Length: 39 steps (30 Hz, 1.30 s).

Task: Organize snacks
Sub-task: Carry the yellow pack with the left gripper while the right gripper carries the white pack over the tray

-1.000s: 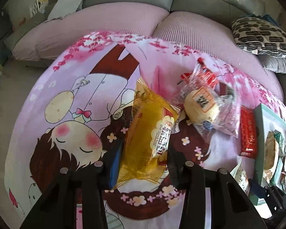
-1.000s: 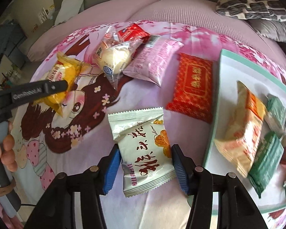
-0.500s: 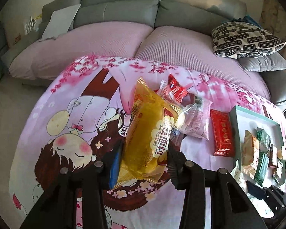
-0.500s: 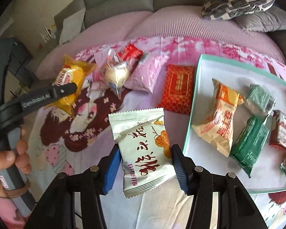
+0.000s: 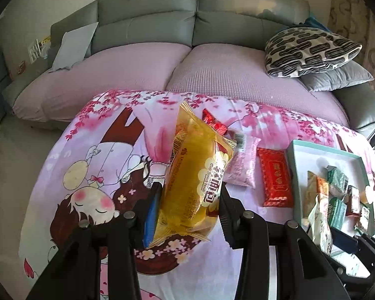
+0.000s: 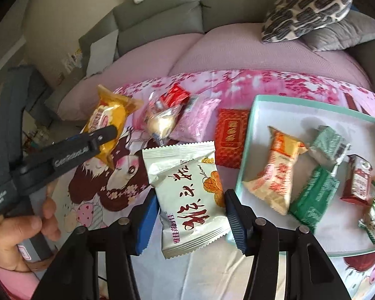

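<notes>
My left gripper point(image 5: 188, 210) is shut on a yellow bread packet point(image 5: 197, 182) and holds it above the pink cartoon cloth; it shows from the side in the right wrist view point(image 6: 107, 122). My right gripper point(image 6: 190, 215) is shut on a white snack packet point(image 6: 187, 195) with red characters, held above the cloth just left of the teal-rimmed white tray point(image 6: 247, 150). The tray point(image 5: 293, 175) holds several snacks, among them an orange packet point(image 6: 277, 172) and green packets point(image 6: 312, 200).
On the cloth lie a red packet point(image 6: 231, 135), a pink packet point(image 6: 200, 122), a clear-wrapped bun point(image 6: 160, 122) and a small red wrapper point(image 6: 175, 96). A grey sofa with lilac cushions point(image 5: 212, 70) and a patterned pillow point(image 5: 310, 50) stands behind.
Both grippers have risen and drawn back with their packets, so more of the sofa and tray shows. The right gripper has moved closer to the tray.
</notes>
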Motion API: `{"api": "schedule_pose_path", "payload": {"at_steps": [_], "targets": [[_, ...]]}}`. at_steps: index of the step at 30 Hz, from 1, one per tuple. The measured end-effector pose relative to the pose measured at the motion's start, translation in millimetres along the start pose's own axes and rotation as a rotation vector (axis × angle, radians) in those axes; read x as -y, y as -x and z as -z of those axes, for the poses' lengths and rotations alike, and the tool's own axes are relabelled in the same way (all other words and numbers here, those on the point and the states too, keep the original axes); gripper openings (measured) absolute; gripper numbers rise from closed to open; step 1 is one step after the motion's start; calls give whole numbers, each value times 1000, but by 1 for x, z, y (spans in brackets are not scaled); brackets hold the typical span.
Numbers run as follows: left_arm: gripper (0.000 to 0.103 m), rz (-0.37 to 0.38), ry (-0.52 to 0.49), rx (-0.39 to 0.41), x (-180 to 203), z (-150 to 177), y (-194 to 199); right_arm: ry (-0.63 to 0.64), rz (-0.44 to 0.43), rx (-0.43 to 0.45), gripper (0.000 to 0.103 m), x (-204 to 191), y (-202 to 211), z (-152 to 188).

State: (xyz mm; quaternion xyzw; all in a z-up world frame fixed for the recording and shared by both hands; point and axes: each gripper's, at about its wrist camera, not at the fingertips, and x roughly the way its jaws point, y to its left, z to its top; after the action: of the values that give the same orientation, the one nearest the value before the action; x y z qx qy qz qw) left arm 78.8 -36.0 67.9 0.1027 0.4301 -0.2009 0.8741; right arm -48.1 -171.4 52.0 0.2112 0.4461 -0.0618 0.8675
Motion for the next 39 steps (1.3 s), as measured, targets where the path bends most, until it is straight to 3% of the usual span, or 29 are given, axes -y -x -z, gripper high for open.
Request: {"api": "schedule_pose_path", "payload": {"at_steps": [10,31,39], "targets": [[44,38,-15,22,21,-2,8,-124,49,68,56,47,25,-10],[44,203,-202,36,112,7,19,-442,242,215,56,174,88,-6],[44,263,-277,43,147,14,22,-494,300,236,56,198,99,-3]]}}
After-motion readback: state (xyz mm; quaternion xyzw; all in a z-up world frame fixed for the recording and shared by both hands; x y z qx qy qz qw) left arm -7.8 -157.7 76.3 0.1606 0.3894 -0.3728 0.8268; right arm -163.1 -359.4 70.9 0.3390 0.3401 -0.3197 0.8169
